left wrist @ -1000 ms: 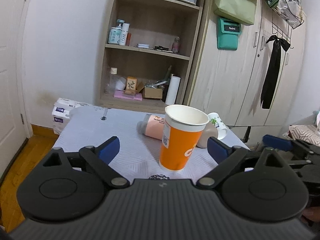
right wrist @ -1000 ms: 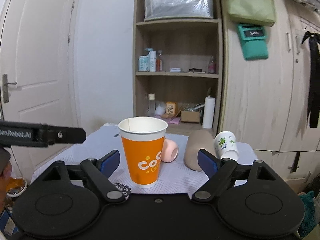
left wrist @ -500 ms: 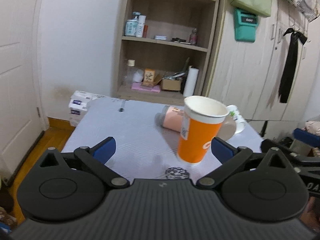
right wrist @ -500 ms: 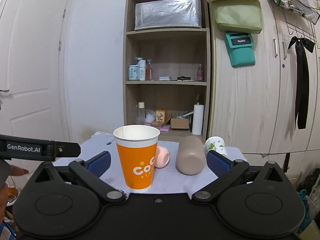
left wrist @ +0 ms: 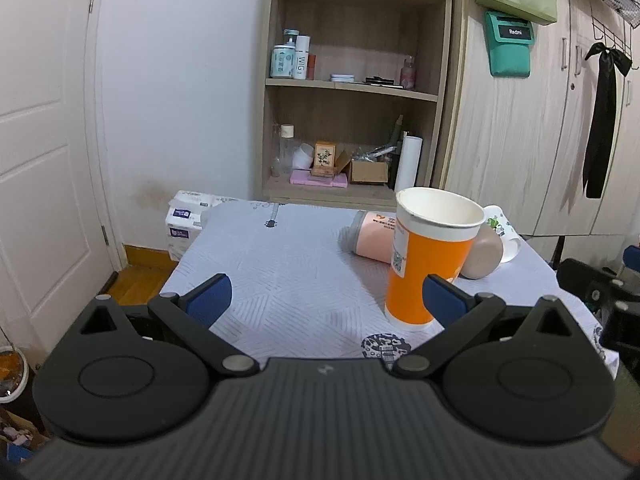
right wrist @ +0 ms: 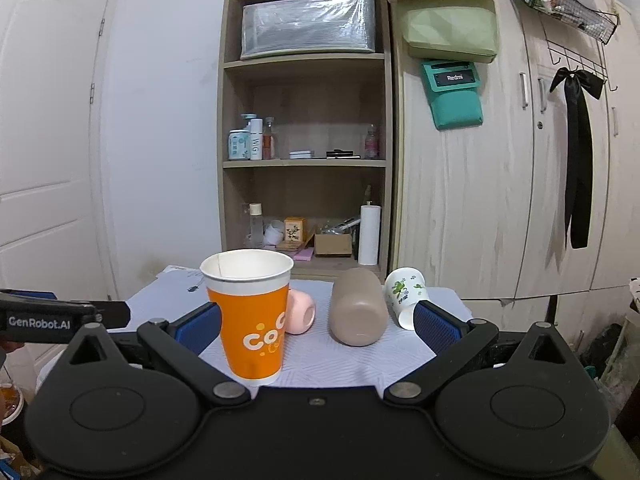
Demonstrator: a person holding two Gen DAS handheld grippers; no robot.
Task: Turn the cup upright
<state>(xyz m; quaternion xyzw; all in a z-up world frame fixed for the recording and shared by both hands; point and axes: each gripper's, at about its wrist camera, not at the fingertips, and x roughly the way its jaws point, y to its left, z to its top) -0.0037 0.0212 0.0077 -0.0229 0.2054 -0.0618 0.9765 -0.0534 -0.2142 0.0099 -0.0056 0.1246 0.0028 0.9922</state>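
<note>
An orange paper cup (left wrist: 430,258) stands upright on the table, mouth up; it also shows in the right wrist view (right wrist: 252,316). Behind it three cups lie on their sides: a pink one (left wrist: 372,237) (right wrist: 300,312), a taupe one (left wrist: 484,254) (right wrist: 358,308) and a white floral one (left wrist: 502,232) (right wrist: 406,296). My left gripper (left wrist: 326,300) is open and empty, with the orange cup just beyond its right finger. My right gripper (right wrist: 318,328) is open and empty, near the table's front edge, with the orange cup by its left finger.
The table (left wrist: 288,264) has a pale patterned cloth. A wooden shelf unit (right wrist: 304,152) and wardrobe doors (right wrist: 480,200) stand behind it. A white door (left wrist: 36,160) is at the left. A pack of tissues (left wrist: 186,224) sits beyond the table's far left corner.
Both grippers have drawn back from the orange cup, and the left one has swung left. The cup stays upright on the table.
</note>
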